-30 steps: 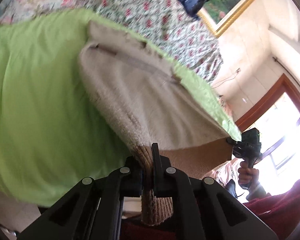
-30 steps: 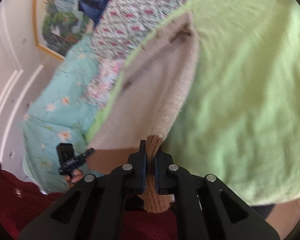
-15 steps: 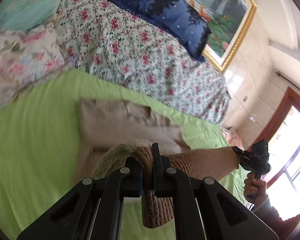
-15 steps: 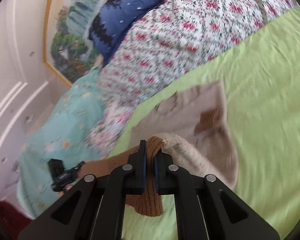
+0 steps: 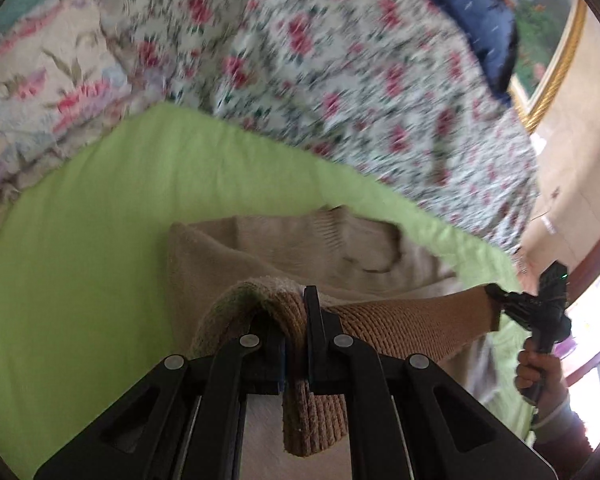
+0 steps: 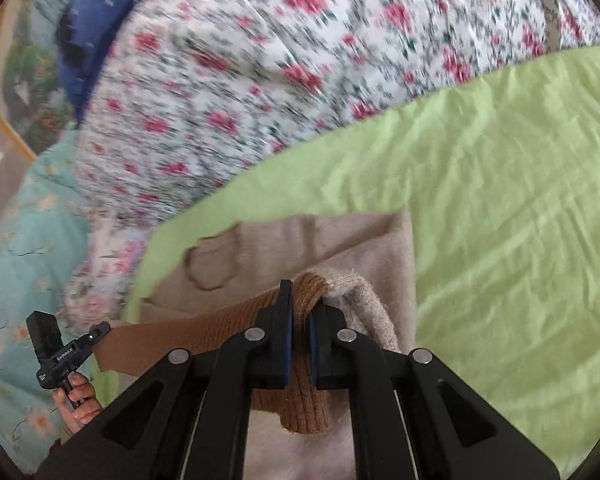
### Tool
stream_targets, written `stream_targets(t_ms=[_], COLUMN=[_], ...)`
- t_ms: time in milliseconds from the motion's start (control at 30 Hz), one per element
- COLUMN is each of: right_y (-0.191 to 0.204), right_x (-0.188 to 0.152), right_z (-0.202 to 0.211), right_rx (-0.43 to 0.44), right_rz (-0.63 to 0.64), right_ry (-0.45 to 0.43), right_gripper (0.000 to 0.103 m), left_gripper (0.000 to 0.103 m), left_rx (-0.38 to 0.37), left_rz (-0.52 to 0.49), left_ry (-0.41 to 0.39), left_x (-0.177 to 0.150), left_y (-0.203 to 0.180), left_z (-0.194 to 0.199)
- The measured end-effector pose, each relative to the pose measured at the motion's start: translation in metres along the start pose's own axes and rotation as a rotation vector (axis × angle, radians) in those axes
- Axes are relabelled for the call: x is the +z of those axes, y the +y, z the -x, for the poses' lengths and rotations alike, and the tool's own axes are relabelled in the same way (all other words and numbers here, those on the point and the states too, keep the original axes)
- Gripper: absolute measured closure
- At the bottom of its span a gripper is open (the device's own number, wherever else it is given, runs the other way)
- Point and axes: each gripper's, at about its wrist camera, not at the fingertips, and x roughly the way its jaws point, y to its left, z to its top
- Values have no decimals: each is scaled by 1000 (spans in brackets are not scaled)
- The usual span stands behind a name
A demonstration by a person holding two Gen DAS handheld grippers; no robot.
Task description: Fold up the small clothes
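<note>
In the left wrist view, we are pinching the brown ribbed hem [image 5: 312,408] of the small beige knitted sweater [image 5: 284,252] in the left gripper [image 5: 296,344], its jaws pressed on the knit. The sweater's far part is lying on the lime-green cotton sheet [image 5: 100,208], and the hem is stretching taut to the right gripper [image 5: 496,294].

In the right wrist view, we are gripping the hem's other corner the same way. We judge the fold only begun: the lifted hem is not yet laid down.
</note>
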Motion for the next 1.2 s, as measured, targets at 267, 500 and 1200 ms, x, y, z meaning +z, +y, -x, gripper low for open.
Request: stream_targets(t_ms=[267, 500, 1200], right_y=[-10, 74, 12], right_x=[-16, -74, 27], right_z=[1, 29, -68], right_rx=[-29, 146, -176], right_rz=[-23, 338, 125], right_ry=[-21, 57, -4], right_gripper=[81, 67, 69], left_gripper=[82, 54, 99], left_rx=[-4, -170, 137], left_rz=[36, -119, 49], left_ry=[75, 121, 137], left_x=[-22, -84, 17], left_y=[14, -63, 31], left_z=[-25, 9, -74])
